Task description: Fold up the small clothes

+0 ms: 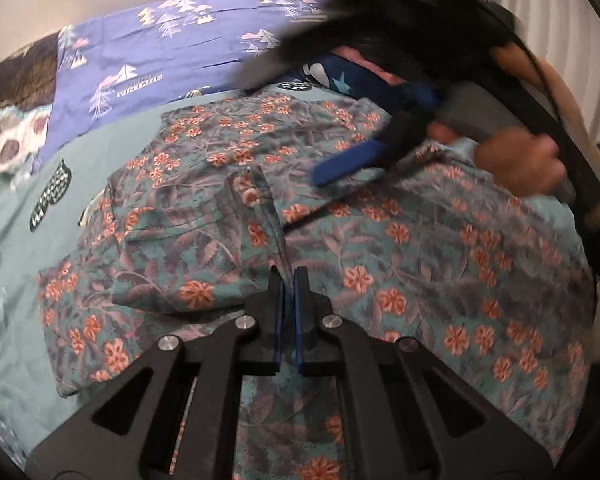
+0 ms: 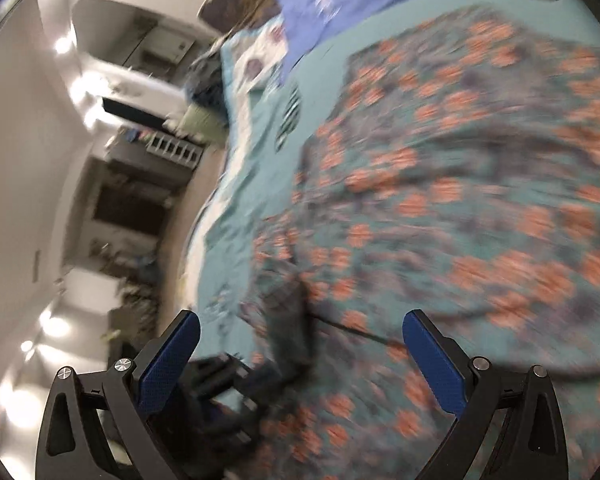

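Note:
A teal floral garment [image 1: 380, 248] with orange flowers lies spread on the bed, one part folded over along a ridge that runs down to my left gripper [image 1: 289, 280]. That gripper is shut, and the fabric ridge seems pinched at its tips. My right gripper [image 1: 380, 132] hovers over the garment's far right side, jaws wide apart, held by a hand [image 1: 516, 164]. In the blurred right wrist view the right gripper [image 2: 300, 340] stands open above the floral garment [image 2: 460, 200] with nothing between its blue pads [image 2: 168, 364]. The left gripper [image 2: 236, 380] shows there as a dark blur low in the view.
The bed has a teal sheet [image 1: 16, 280]. A purple pillowcase [image 1: 172, 52] with tree prints lies at its far side, and dark blue clothes [image 1: 348, 72] lie behind the garment. Beyond the bed's left edge [image 2: 220, 208] are floor and room furniture [image 2: 140, 184].

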Demonstrator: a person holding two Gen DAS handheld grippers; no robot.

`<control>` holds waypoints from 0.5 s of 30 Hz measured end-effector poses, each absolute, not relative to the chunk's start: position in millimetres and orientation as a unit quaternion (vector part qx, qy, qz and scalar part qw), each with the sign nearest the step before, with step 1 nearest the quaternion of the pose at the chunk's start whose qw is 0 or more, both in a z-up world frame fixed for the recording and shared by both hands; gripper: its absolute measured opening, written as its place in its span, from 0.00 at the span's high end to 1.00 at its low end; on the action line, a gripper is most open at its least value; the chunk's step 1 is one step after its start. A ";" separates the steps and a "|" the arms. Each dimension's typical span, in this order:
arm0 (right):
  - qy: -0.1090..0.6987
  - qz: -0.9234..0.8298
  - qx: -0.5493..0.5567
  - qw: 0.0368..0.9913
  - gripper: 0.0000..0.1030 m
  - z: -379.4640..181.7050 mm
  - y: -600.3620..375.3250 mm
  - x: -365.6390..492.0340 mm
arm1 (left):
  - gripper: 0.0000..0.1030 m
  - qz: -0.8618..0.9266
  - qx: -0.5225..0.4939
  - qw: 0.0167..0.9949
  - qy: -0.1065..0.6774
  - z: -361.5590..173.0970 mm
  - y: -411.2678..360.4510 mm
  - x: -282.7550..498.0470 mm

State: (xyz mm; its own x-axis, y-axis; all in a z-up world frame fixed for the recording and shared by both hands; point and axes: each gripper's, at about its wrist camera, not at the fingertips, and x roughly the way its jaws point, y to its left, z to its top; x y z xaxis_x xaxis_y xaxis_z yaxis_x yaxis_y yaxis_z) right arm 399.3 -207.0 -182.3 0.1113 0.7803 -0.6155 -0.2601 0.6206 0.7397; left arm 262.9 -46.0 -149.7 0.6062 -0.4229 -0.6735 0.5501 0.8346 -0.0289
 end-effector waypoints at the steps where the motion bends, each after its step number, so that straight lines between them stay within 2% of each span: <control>1: 0.563 0.373 0.220 0.704 0.00 -184.6 -194.3 406.8 | 0.96 -0.273 0.100 0.891 0.349 -150.7 -46.6 260.5; 9: 0.609 0.373 0.113 0.691 0.06 -195.0 -133.5 436.9 | 0.96 -0.272 0.127 0.889 0.346 -155.5 -52.0 254.3; 10: 0.615 0.371 0.093 0.689 0.16 -194.6 -125.3 438.0 | 0.96 -0.272 0.128 0.889 0.346 -155.8 -52.7 253.8; 11: 0.618 0.368 0.079 0.690 0.33 -193.8 -120.9 438.3 | 0.96 -0.271 0.128 0.889 0.346 -156.0 -53.6 253.3; 13: 0.630 0.370 0.053 0.680 0.54 -196.1 -109.6 437.4 | 0.96 -0.270 0.128 0.890 0.346 -156.4 -54.8 252.2; 14: 0.636 0.370 0.036 0.676 0.63 -198.6 -103.7 435.9 | 0.96 -0.268 0.128 0.890 0.345 -156.2 -54.3 253.0; 15: 0.637 0.365 0.015 0.679 0.68 -200.7 -98.7 432.7 | 0.96 -0.267 0.127 0.891 0.345 -155.0 -55.1 251.3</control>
